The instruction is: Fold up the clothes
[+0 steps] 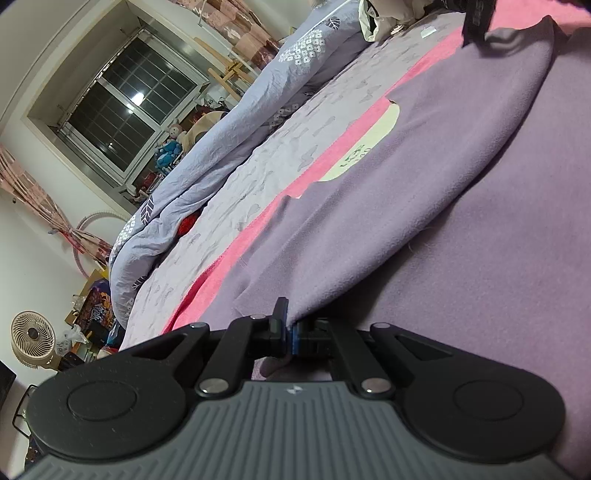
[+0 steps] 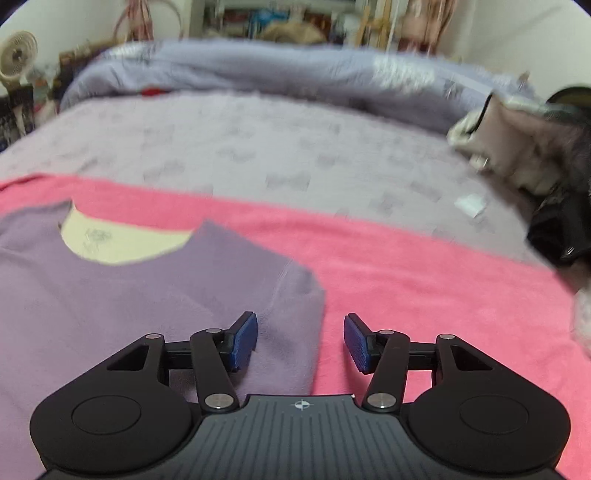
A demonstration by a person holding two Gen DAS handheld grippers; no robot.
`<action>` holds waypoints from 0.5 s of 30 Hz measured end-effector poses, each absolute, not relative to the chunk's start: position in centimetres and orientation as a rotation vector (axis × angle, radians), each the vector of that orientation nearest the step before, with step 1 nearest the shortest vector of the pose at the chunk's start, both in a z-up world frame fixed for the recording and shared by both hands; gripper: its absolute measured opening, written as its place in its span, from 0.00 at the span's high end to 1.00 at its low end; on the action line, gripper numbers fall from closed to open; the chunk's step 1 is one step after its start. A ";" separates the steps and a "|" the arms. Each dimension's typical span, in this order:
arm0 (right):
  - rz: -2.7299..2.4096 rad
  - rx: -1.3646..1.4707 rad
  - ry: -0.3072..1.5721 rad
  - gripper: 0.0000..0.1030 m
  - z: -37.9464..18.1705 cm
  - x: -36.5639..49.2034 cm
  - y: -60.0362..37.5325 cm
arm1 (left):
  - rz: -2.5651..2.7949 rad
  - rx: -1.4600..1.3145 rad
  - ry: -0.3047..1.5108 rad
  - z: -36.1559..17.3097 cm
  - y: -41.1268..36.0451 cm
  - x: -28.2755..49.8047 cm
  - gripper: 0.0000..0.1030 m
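Note:
A purple fleece top [image 1: 424, 184] with a cream inner neck lining [image 1: 369, 147] lies on a pink blanket [image 1: 221, 266] on the bed. My left gripper [image 1: 290, 328] is shut on a folded edge of the top, low against the cloth. In the right wrist view the purple top [image 2: 129, 295] lies at the left with its cream neck opening [image 2: 122, 240] facing away. My right gripper [image 2: 300, 341] is open, its jaws straddling the top's right edge over the pink blanket [image 2: 424, 280]. The other gripper shows dark at the top of the left wrist view [image 1: 476, 18].
A rolled pale-blue duvet [image 1: 229, 122] lies along the far side of the bed, on a lilac sheet [image 2: 258, 147]. A heap of clothes [image 2: 517, 155] sits at the right. A fan [image 1: 33, 336], a window [image 1: 129, 99] and clutter stand beyond the bed.

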State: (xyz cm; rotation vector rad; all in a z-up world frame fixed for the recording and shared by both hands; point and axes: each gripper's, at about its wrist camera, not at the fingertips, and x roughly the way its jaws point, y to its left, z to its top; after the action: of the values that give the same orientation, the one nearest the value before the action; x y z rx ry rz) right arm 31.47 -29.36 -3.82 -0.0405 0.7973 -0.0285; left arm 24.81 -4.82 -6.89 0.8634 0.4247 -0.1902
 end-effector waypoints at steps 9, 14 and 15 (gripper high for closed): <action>-0.175 -0.007 0.650 0.96 -1.4 32.8 -31.5 | -0.187 0.870 0.417 -7.4 -5.0 25.2 1.00; -0.118 0.191 0.695 0.89 -2.2 33.3 -36.0 | -0.189 0.869 0.415 -7.1 -4.4 24.7 1.00; -0.044 0.237 0.684 0.85 -2.2 32.6 -36.4 | -0.188 0.869 0.415 -7.1 -4.4 24.7 1.00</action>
State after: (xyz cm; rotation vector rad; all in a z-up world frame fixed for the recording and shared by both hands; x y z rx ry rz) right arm 32.59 -36.37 -2.15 0.2365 0.6838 -0.0436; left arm 24.66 -4.43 -7.09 0.8691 0.4146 -0.1884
